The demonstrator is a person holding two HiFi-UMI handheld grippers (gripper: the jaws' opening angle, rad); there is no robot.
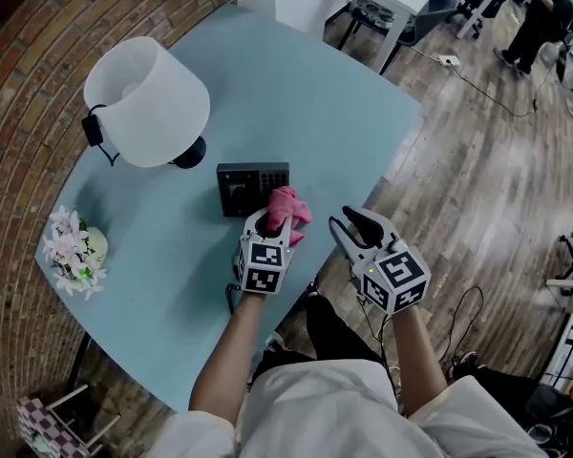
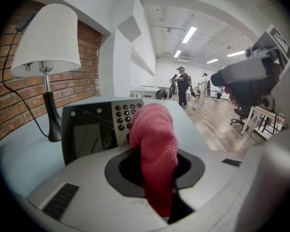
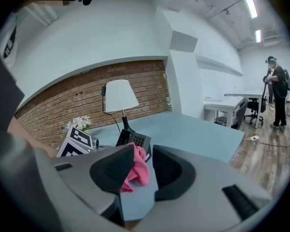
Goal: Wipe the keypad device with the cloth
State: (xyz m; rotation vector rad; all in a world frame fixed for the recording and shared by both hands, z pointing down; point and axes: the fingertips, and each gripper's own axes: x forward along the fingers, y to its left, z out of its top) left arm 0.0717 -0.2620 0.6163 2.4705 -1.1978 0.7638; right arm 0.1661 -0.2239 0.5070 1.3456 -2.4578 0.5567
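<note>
The keypad device [image 1: 253,187] sits on the blue table [image 1: 296,93], right in front of my left gripper [image 1: 270,225]. The pink cloth [image 1: 288,213] is pinched tight in that gripper's jaws and touches the device's near right corner.

From the head view I only see the device's dark top. The left gripper view shows more: the keypad device [image 2: 99,127] has a dark screen on the left and round keys beside it. The cloth [image 2: 154,149] sticks up out of the left gripper [image 2: 154,167] and hides the right side of the keys.

My right gripper [image 1: 349,222] is just to the right of the left one, by the table's edge. The right gripper view shows the right gripper [image 3: 145,170] with its jaws apart and nothing held. Past the gap I see the cloth [image 3: 137,168] and the keypad device [image 3: 134,141] from the side, and the left gripper's marker cube [image 3: 77,141].

Beyond the device stands a white lamp [image 1: 148,103], ahead and to the left of my left gripper. Some flowers [image 1: 72,251] lie far off to its left. Only the gripper views show the room standing up: a brick wall [image 3: 87,88] behind the lamp [image 3: 121,95], and a person [image 3: 278,88] far away.
</note>
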